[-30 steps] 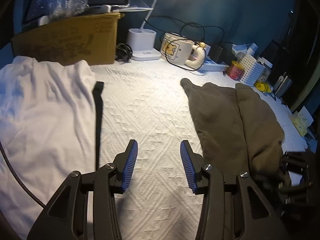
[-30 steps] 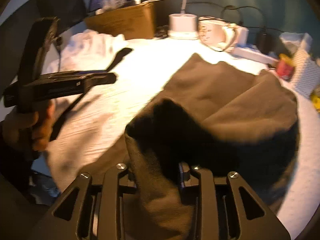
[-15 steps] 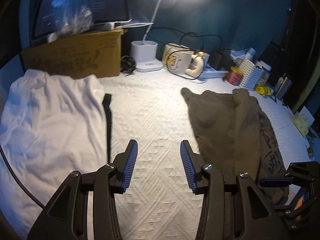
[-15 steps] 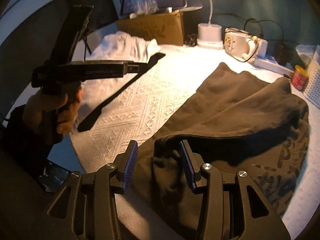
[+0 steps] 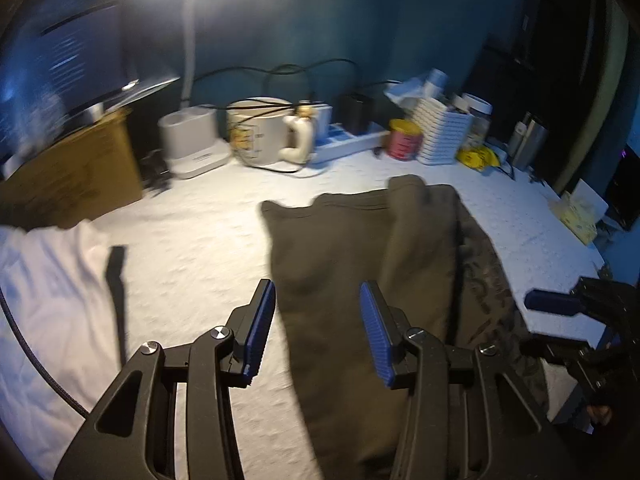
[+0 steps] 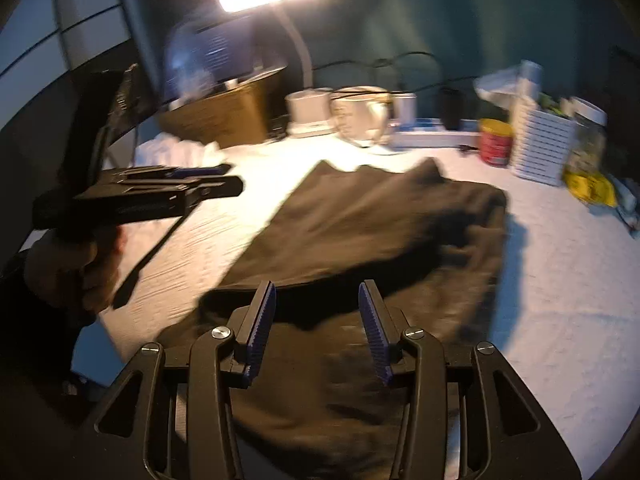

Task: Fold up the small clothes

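Observation:
A dark brown garment lies flat on the white textured cloth, with one side folded over onto itself and a printed part showing at the right. My left gripper hovers open over the garment's near left edge, nothing between its blue pads. At the right edge of that view my right gripper shows. In the right wrist view my right gripper stands open above the brown garment, clear of the fabric. A hand holds the left gripper to the left of it.
A white garment lies at the left, with a black strap beside it. Along the back stand a cardboard box, a lamp base, a big mug, a red tin and a white ribbed basket.
My right gripper let go of the brown fold it held and opened. Both grippers drew back and rose; the left one shifted right, over the brown garment.

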